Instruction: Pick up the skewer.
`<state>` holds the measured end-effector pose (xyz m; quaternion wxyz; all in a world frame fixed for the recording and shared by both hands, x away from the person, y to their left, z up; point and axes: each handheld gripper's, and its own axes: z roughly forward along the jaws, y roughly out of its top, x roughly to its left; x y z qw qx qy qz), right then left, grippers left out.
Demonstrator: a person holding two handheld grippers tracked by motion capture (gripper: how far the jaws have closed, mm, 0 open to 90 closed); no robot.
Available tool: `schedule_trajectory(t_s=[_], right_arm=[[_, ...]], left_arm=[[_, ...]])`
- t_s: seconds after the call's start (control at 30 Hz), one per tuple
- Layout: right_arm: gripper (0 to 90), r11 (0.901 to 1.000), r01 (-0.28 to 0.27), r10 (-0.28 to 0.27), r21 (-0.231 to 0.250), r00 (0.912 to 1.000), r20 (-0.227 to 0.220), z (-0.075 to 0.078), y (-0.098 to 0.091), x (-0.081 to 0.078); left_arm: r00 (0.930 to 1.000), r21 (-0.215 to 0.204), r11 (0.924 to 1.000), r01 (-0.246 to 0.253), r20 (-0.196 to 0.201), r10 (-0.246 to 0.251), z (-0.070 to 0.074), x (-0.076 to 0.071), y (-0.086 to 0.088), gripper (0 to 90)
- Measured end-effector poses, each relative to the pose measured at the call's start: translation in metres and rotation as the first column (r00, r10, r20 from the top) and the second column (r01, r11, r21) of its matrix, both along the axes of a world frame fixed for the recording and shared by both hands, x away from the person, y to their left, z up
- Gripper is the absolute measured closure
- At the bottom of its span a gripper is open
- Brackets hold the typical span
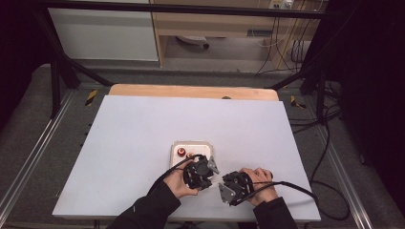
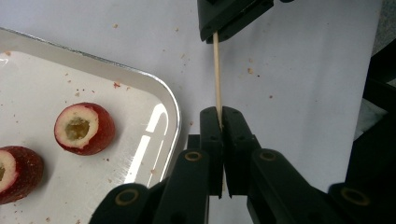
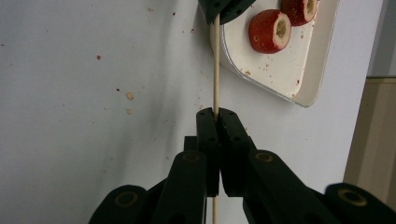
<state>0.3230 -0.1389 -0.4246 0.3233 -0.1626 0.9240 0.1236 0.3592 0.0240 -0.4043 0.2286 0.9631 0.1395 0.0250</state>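
A thin wooden skewer [image 2: 217,79] spans between both grippers just off the tray's corner. My left gripper [image 2: 220,116] is shut on one end of it, and my right gripper [image 3: 216,116] is shut on the other end of the skewer [image 3: 215,70]. The two grippers face each other tip to tip: left gripper [image 1: 209,177], right gripper [image 1: 223,182], both at the table's near edge. The small white tray [image 1: 191,142] holds two cored red fruits [image 2: 84,128] [image 2: 16,172], lying apart from the skewer. The right gripper view shows them too [image 3: 268,30] [image 3: 299,9].
A pale mat [image 1: 143,133] dotted with crumbs covers the table, with a wooden strip [image 1: 191,90] along its far edge. Black frame bars [image 1: 57,71] stand at the back corners. Cables [image 1: 329,157] trail off the right side.
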Motion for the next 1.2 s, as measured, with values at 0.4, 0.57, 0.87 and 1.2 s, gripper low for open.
schedule_trajectory(t_s=[0.4,0.57,0.87,1.2], right_arm=[[87.5,0.9999,0.009,-0.009,0.007,0.9999,0.005,0.003,-0.001,-0.002],[78.3,0.9969,0.06,-0.059,0.052,0.998,-0.023,0.006,-0.003,0.001],[43.9,0.8876,0.367,-0.326,0.279,0.9276,-0.183,0.016,-0.026,0.014],[22.2,0.6479,0.654,-0.457,0.391,0.7444,-0.487,0.004,-0.056,0.03]], left_arm=[[0.9995,0.021,0.9998,0.0,0.031,-0.001,-0.003,-0.002,-0.003,88.7],[0.9993,0.01,0.9999,-0.009,0.038,0.008,-0.004,-0.004,0.004,88.9],[0.9962,-0.014,0.9981,-0.06,0.061,0.061,0.0,-0.006,0.035,88.8],[0.9873,-0.114,0.9844,-0.134,0.071,0.143,0.0,-0.011,0.076,88.8]])
